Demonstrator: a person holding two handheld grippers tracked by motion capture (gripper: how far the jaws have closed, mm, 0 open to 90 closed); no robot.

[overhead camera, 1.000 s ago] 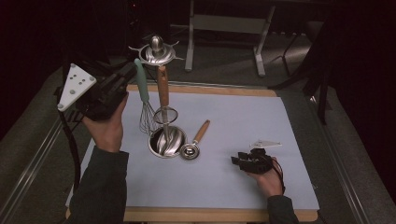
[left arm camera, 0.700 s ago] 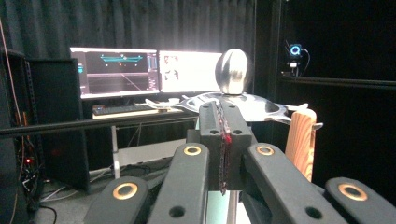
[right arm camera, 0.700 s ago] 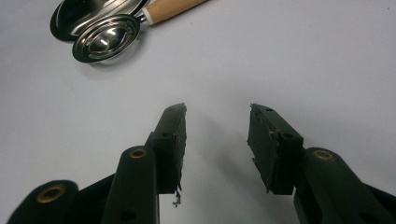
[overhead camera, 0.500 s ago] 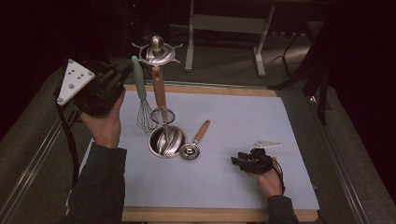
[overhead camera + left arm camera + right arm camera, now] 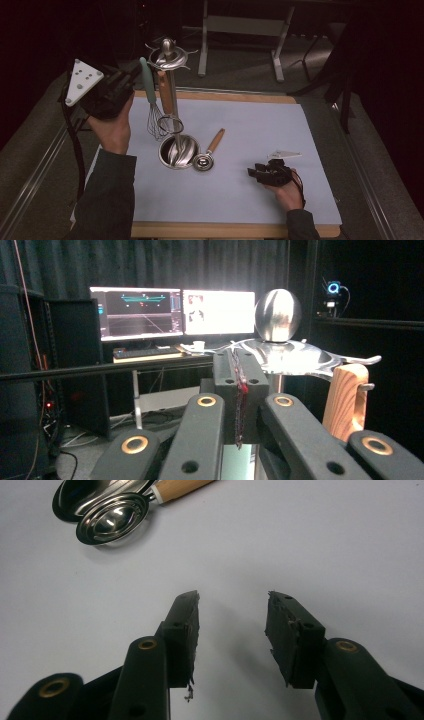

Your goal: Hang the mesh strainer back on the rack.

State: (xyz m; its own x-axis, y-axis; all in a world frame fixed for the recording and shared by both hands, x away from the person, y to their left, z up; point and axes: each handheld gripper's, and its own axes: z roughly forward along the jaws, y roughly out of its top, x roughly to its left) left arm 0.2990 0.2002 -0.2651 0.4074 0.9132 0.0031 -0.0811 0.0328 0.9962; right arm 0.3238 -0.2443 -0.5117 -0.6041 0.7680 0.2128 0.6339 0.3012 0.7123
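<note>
In the high view, the left gripper (image 5: 131,80), upper left of the frame, clenches the mint-green handle of the wire whisk (image 5: 148,90) hanging beside the steel utensil stand (image 5: 170,90); it looks light, stiff and slippery. The left gripper view shows the pads pressed together at centre, and the right gripper view shows the right gripper (image 5: 232,630) released, low in the frame over the white desk (image 5: 325,540).

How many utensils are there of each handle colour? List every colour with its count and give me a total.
Green handle: 1, the whisk
Wooden handle: 2, the hanging utensil and the small scoop lying on the mat
Total: 3
</note>
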